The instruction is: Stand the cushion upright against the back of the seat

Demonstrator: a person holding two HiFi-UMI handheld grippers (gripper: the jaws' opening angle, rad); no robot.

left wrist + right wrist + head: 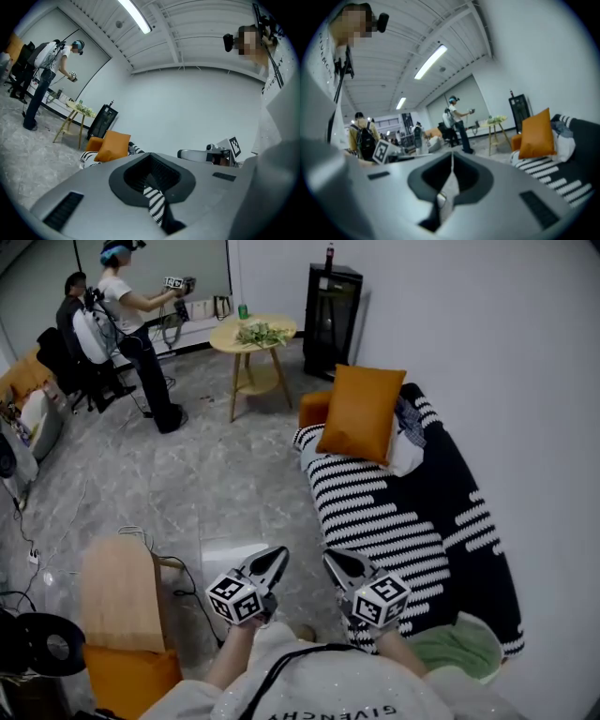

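An orange cushion (361, 413) stands upright at the far end of the black-and-white striped sofa (375, 512), leaning on a white pillow (408, 454) and a dark patterned cloth. The same cushion (111, 145) appears in the left gripper view and again (536, 133) in the right gripper view, well ahead of both grippers. My left gripper (275, 562) and right gripper (336, 564) hover side by side near the sofa's near end, far from the cushion. Both are shut with nothing between their jaws.
A round wooden table (253, 334) with a plant and a green can stands beyond the sofa, beside a black cabinet (330, 306). A person (131, 324) holding grippers stands at the back left. A wooden stool (117, 592) and cables lie near left. A green cloth (459, 648) covers the sofa's near end.
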